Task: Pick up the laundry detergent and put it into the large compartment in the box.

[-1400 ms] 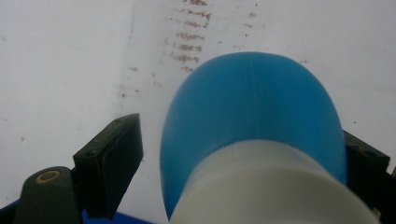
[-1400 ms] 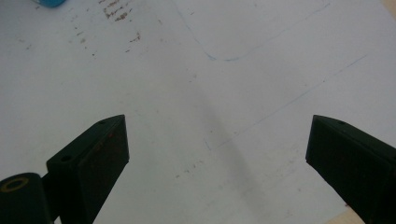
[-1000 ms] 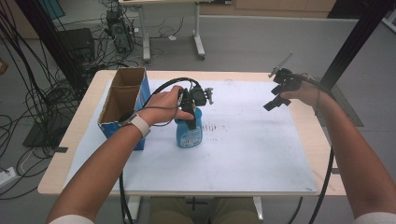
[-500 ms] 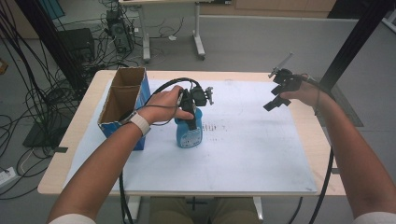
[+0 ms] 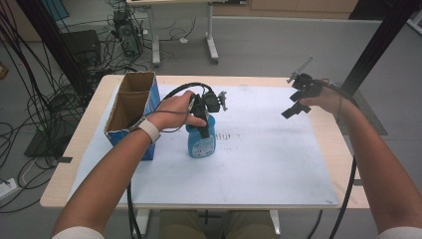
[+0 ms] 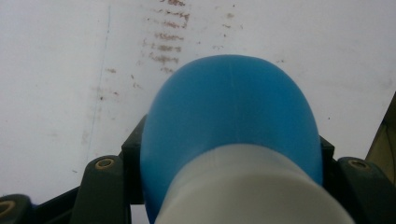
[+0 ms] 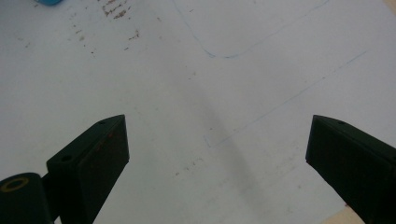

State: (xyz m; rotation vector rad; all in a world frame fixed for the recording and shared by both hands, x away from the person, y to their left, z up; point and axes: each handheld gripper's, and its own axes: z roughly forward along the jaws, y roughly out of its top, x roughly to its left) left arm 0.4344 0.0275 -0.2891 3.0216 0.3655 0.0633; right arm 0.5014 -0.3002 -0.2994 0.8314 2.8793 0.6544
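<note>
A blue bottle (image 5: 201, 141) with a white neck stands upright on the white sheet (image 5: 259, 159), left of the middle. My left gripper (image 5: 203, 119) comes down on its top from above and is shut on the bottle (image 6: 231, 116) just below the white neck, one jaw on each side. My right gripper (image 5: 293, 110) hangs above the table's far right part, jaws spread wide with nothing between them; its view looks down on the bare, stained sheet (image 7: 210, 93).
An open cardboard box with blue sides (image 5: 130, 112) stands at the left of the table, close to the bottle. Beyond the table are cables, a computer case (image 5: 124, 32) and another desk's legs. A black post (image 5: 378, 45) rises at the right.
</note>
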